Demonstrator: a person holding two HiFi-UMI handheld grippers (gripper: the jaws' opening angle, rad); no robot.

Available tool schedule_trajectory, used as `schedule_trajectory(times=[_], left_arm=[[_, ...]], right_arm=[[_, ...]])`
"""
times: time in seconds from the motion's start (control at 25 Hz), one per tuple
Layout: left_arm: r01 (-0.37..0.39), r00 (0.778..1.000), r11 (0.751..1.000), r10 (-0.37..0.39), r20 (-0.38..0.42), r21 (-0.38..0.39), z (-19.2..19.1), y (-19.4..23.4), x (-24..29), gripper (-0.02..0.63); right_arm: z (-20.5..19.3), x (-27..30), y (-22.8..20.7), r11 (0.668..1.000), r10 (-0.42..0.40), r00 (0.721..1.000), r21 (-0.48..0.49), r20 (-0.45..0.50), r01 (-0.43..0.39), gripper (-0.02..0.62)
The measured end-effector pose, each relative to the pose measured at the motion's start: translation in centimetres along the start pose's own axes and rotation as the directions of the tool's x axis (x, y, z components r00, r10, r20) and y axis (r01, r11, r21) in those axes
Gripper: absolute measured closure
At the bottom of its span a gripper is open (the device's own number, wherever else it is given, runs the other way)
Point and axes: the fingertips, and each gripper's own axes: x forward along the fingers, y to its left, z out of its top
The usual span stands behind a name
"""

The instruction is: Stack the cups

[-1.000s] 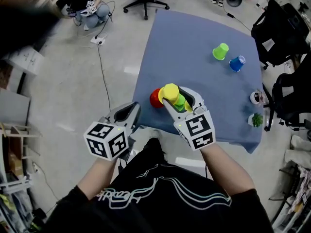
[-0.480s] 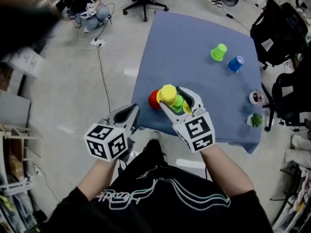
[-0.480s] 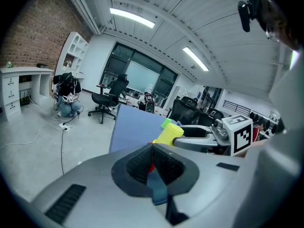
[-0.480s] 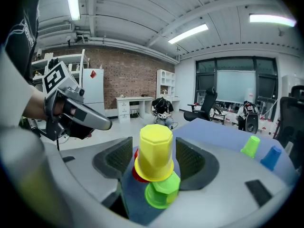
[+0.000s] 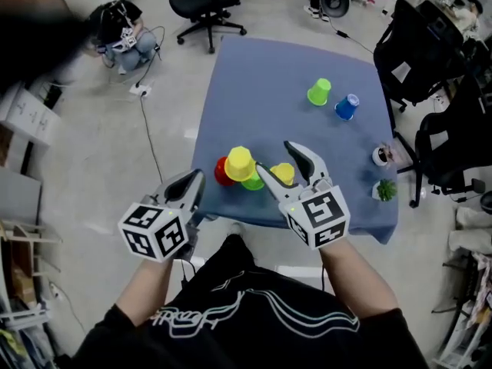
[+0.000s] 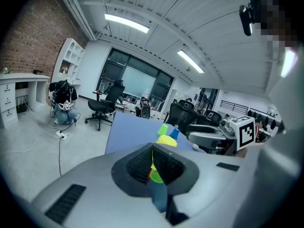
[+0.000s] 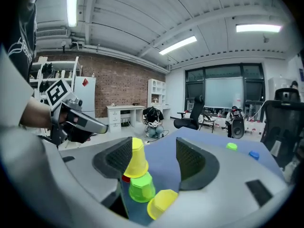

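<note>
The right gripper had its fingers just opening, now wide, with a tipped yellow cup lying loose between them near the blue counter's front edge, beside the cup stack. The left gripper's fingers were closed on nothing.

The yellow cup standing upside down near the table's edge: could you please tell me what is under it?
The yellow cup rests on an upturned green cup. A red cup peeks out beside them, mostly covered; anything inside the green cup is hidden.
</note>
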Motion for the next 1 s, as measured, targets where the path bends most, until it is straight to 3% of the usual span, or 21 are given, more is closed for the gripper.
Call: schedule_trajectory(times=[0.48,1.0], left_arm=[[0.036,0.999,0.999,-0.035,-0.033,0.031,3.4,1.2,4.9,0.581],[0.071,0.991,0.997,-0.068,-0.119,0.026,4.0,4.8,12.2,0.581]], right_arm=[[-0.2,-0.1,-14.4,0.959,-0.273,0.961,0.069,-0.035,0.275,0.307],[-8.0,6.0,-25.6,0.883,-0.429,0.881,0.114,-0.197,0.455,0.307]])
